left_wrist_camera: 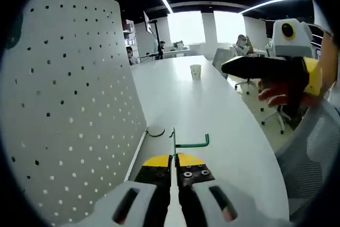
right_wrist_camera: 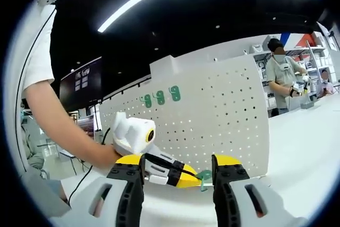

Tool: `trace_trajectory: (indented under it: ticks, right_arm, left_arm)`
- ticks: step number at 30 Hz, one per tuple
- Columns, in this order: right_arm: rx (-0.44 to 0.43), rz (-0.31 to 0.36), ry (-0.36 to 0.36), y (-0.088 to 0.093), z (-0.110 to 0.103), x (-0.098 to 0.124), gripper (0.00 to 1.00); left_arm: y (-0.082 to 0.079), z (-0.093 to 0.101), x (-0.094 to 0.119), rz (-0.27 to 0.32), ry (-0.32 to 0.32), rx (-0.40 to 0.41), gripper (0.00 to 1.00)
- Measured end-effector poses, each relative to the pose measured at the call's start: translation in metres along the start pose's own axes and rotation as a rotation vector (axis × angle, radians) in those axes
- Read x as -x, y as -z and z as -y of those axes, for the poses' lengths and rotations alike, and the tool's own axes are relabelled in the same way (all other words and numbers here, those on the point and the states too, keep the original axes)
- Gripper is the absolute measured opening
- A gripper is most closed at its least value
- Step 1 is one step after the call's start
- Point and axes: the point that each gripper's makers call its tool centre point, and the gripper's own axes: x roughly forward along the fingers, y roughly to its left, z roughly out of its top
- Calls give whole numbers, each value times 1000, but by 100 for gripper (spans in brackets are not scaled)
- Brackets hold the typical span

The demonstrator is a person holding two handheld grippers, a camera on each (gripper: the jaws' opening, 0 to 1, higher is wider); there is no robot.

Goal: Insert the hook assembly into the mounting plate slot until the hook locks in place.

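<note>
- On the white table [left_wrist_camera: 212,115], seen in the left gripper view, the left gripper [left_wrist_camera: 173,169] has its yellow-tipped jaws pressed together on the stem of a green hook [left_wrist_camera: 188,143].
- The hook's thin stem rises straight up between the jaw tips, and its arm bends off to the right, ending in a short upturned tip above the tabletop.
- Just to the left of the gripper stands a white pegboard [left_wrist_camera: 69,104], upright on the table, its face dotted with small holes; a round base or foot lies at its lower corner near the hook.
- Farther along the table sits a paper cup [left_wrist_camera: 196,71], well apart from the hook.
- In the right gripper view, the right gripper [right_wrist_camera: 178,171] has its jaws spread wide apart, holding nothing.
- Between those open jaws, the left gripper and the green hook [right_wrist_camera: 203,176] show just in front of the pegboard [right_wrist_camera: 212,120].
- Three green hooks [right_wrist_camera: 160,97] hang in a row high on the pegboard.
- A person in a pale shirt [right_wrist_camera: 279,75] stands beyond the board's right edge.
</note>
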Motion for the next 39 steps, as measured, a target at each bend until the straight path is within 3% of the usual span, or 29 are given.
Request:
trace_trajectory:
  ticks: [14, 21, 34, 39]
  right_arm:
    - [7, 0, -14, -2, -3, -1, 48]
    - [-12, 13, 0, -3, 1, 1, 48]
    - [-19, 28, -7, -7, -2, 1, 46]
    - [-14, 25, -12, -6, -3, 1, 46]
  left_arm:
    - [-27, 4, 30, 126, -29, 50, 3]
    - [-46, 4, 52, 222, -45, 81, 3]
    - [-69, 7, 90, 371, -134, 128, 3]
    - [-73, 4, 98, 401, -167, 148, 3]
